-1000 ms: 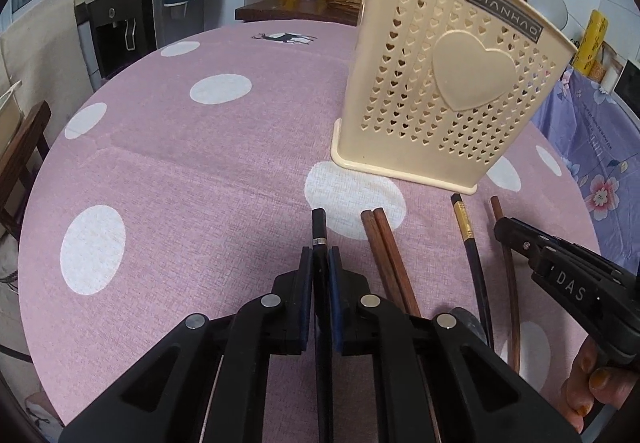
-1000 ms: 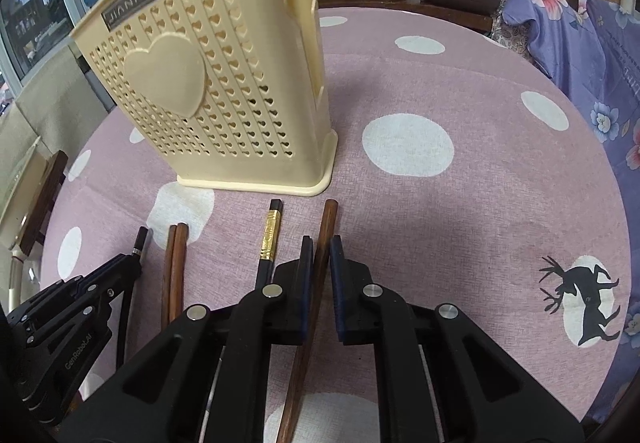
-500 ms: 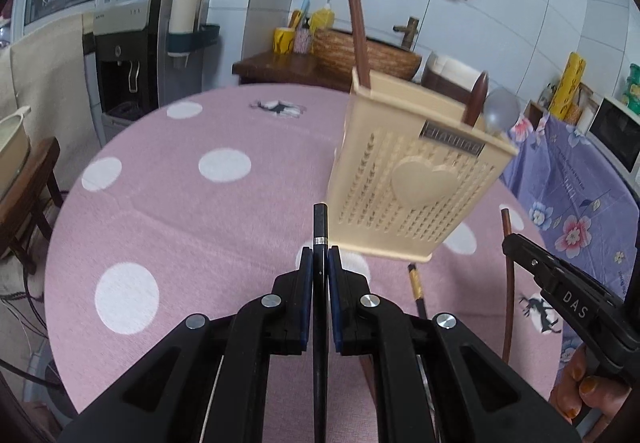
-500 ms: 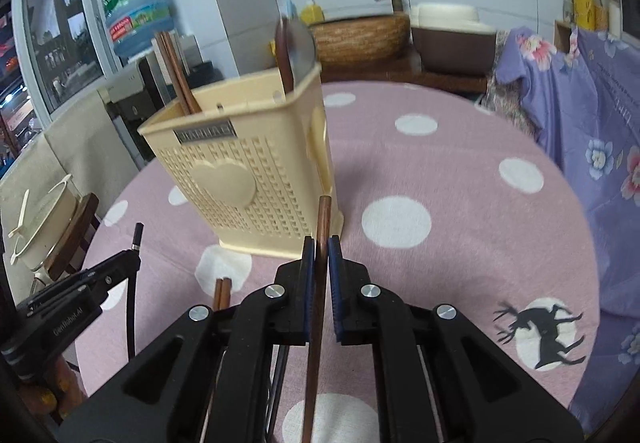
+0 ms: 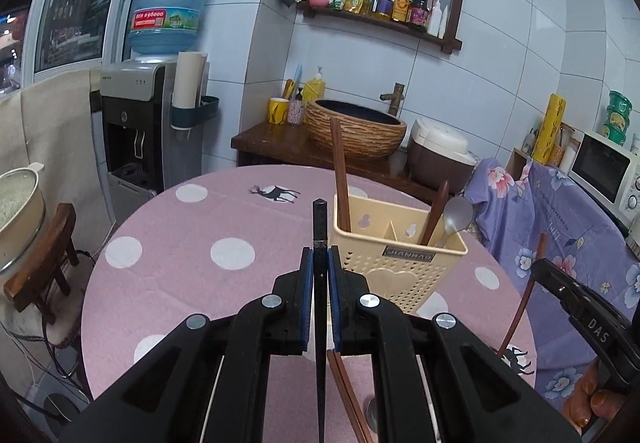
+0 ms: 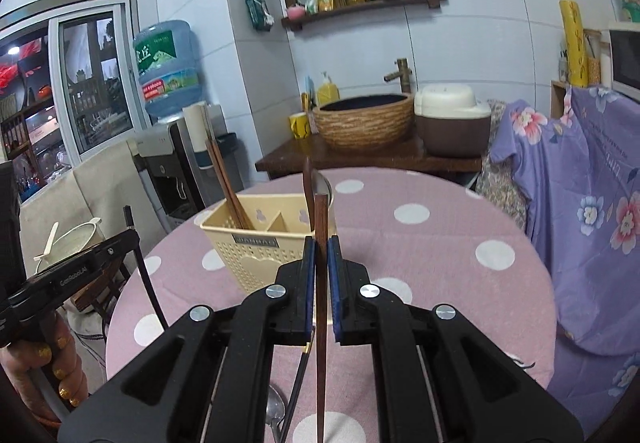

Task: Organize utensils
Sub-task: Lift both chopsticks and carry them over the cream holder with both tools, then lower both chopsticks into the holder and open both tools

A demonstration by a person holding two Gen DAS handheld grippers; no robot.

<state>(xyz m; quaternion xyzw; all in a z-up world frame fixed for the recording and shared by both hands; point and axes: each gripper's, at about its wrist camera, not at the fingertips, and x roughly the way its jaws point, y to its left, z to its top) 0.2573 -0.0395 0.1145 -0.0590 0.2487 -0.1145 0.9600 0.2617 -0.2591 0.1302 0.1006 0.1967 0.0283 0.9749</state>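
Note:
A cream perforated utensil holder (image 5: 400,259) (image 6: 264,243) stands on the pink dotted table. It holds brown chopsticks (image 5: 339,179), a wooden spoon and a metal spoon (image 5: 454,217). My left gripper (image 5: 319,271) is shut on a black chopstick (image 5: 319,227), raised above the table, near the holder's left side. My right gripper (image 6: 320,259) is shut on a brown chopstick (image 6: 320,219), raised in front of the holder. A brown chopstick pair (image 5: 346,395), a black chopstick (image 6: 298,383) and a spoon (image 6: 274,415) lie on the table.
The round table (image 5: 180,243) has a purple floral cloth (image 6: 592,203) at its right. A chair (image 5: 44,267) and water dispenser (image 5: 148,115) stand at the left. A counter with a basin (image 5: 356,131) and rice cooker is behind.
Both grippers have lifted off the table, each carrying its chopstick upward, and now look at the holder from higher up.

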